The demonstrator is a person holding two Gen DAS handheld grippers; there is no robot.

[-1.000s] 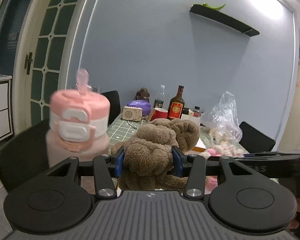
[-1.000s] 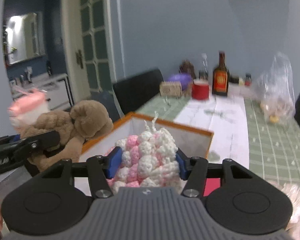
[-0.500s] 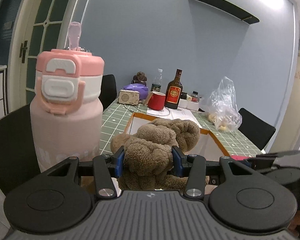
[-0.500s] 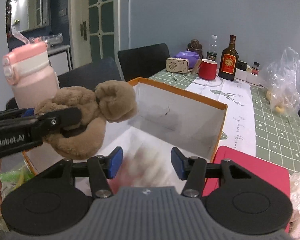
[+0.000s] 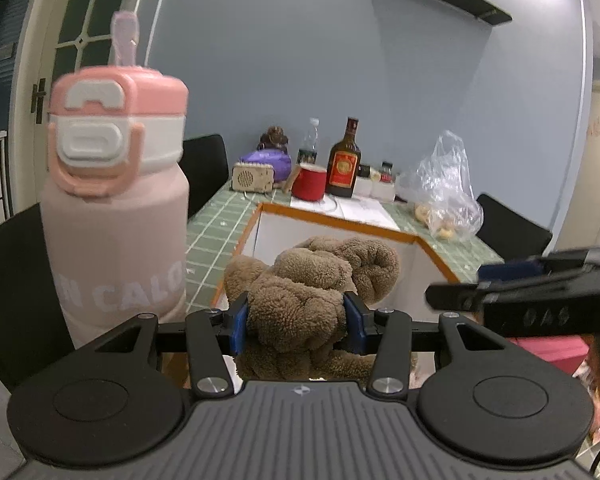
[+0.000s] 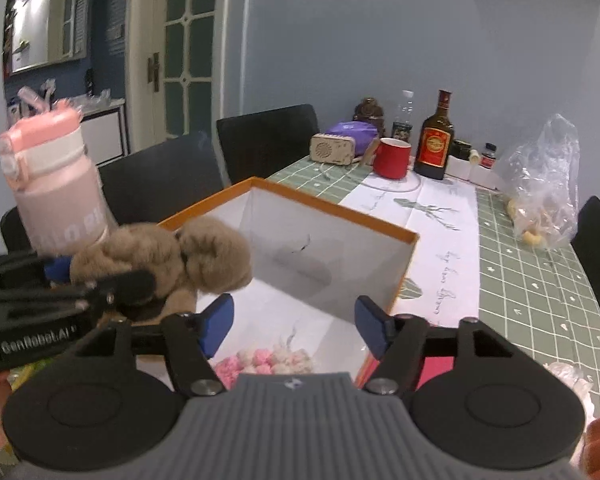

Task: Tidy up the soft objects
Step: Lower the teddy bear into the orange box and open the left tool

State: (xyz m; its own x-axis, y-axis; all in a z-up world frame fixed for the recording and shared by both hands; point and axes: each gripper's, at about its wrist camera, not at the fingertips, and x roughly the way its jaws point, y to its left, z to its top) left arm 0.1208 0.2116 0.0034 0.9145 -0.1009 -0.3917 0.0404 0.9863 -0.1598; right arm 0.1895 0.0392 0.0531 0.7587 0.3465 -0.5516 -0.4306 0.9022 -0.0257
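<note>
My left gripper [image 5: 296, 322] is shut on a brown plush toy [image 5: 300, 304], holding it over the near left edge of an orange-rimmed white box [image 5: 339, 222]. From the right wrist view the same brown plush toy [image 6: 168, 260] hangs at the left beside the box [image 6: 331, 208], clamped by the left gripper [image 6: 112, 286]. My right gripper [image 6: 296, 326] hovers over the box with its jaws opening and nothing between them. A pink and white knitted soft thing [image 6: 264, 362] lies on the box floor just below it.
A tall pink bottle [image 5: 116, 208] stands close at the left of the box. At the table's far end are a red mug [image 6: 391, 156], a brown liquor bottle [image 6: 433, 140], a small radio [image 6: 333, 150] and a clear bag [image 6: 543, 184]. Black chairs line the left side.
The right gripper let go of the pink and white knitted thing, which dropped into the box, and its jaws spread wider. The left gripper with the plush toy sank a little toward the box.
</note>
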